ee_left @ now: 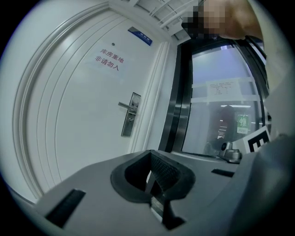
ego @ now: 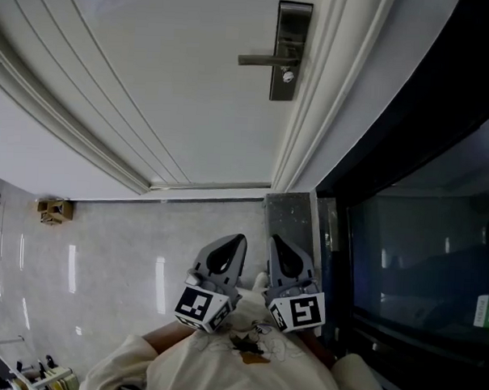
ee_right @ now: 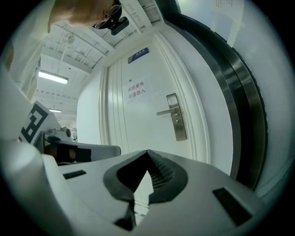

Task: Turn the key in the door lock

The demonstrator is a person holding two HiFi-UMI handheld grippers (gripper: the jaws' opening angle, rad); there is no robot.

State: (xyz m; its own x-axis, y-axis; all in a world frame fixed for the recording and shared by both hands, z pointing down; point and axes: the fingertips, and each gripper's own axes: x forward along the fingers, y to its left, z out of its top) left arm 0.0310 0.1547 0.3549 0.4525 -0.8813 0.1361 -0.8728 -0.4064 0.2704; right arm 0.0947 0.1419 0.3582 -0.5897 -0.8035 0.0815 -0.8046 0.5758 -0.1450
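Left gripper [ego: 241, 242] and right gripper [ego: 276, 240]: jaws closed, nothing between them, side by side. Door lock [ego: 288, 76], under lever handle [ego: 262, 60] near the door's [ego: 176, 90] right edge, well apart from both jaws.

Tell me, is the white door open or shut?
Shut. The door sits flush in its frame, with no gap showing beside the handle.

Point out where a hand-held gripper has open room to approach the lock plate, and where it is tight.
Open: the pale floor before the door, and the bare door panel left of and below the lever. Tight: right of the lock plate, where the door frame and dark glass wall close in.
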